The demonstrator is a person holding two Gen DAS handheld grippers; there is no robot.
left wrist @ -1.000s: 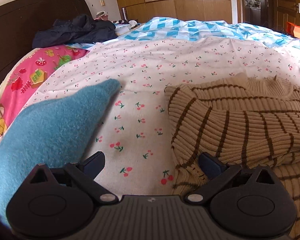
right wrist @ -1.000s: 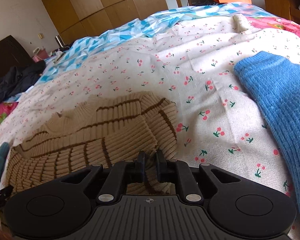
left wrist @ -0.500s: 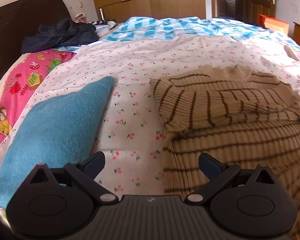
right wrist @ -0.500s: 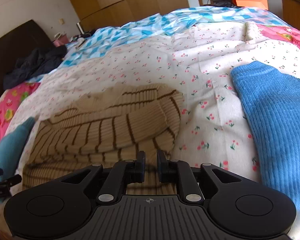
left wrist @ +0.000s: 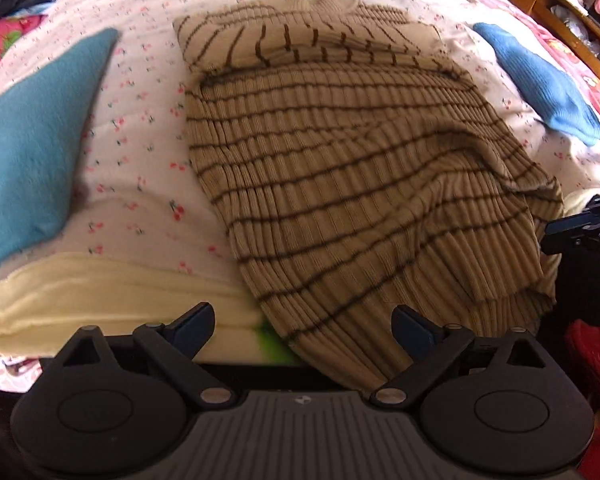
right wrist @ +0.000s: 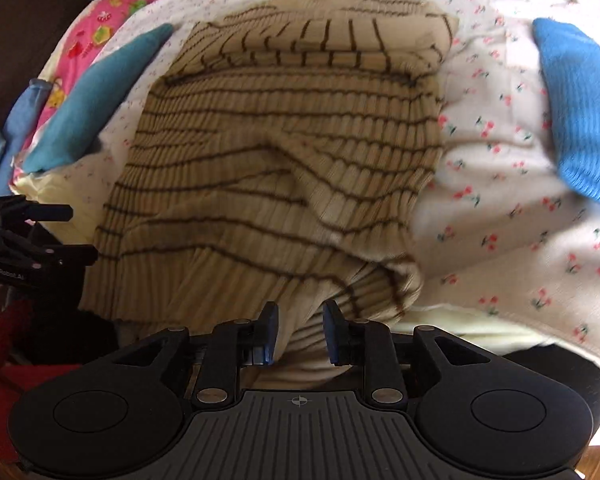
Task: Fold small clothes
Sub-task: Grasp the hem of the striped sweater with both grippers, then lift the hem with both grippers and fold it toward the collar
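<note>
A beige ribbed sweater with brown stripes (left wrist: 340,168) lies on the cherry-print bed sheet (left wrist: 140,140), sleeves folded across its top, hem hanging over the bed's near edge. My left gripper (left wrist: 303,326) is open over the hem's left corner, holding nothing. My right gripper (right wrist: 298,334) has its jaws partly apart with a bunch of the sweater's (right wrist: 284,152) hem between them. Whether the pads still touch the cloth is unclear. The left gripper shows at the right wrist view's left edge (right wrist: 28,240).
A teal cloth (left wrist: 32,140) lies left of the sweater and a blue knit garment (left wrist: 540,80) to its right. A pink cartoon blanket (right wrist: 100,32) is at the far left. A cream mattress edge (left wrist: 100,292) runs below. Red fabric (left wrist: 596,368) sits low right.
Both grippers pulled back toward the bed's near edge and rose. The sweater's lower part now lies stretched out to the edge. The right gripper's jaws have parted from fully shut.
</note>
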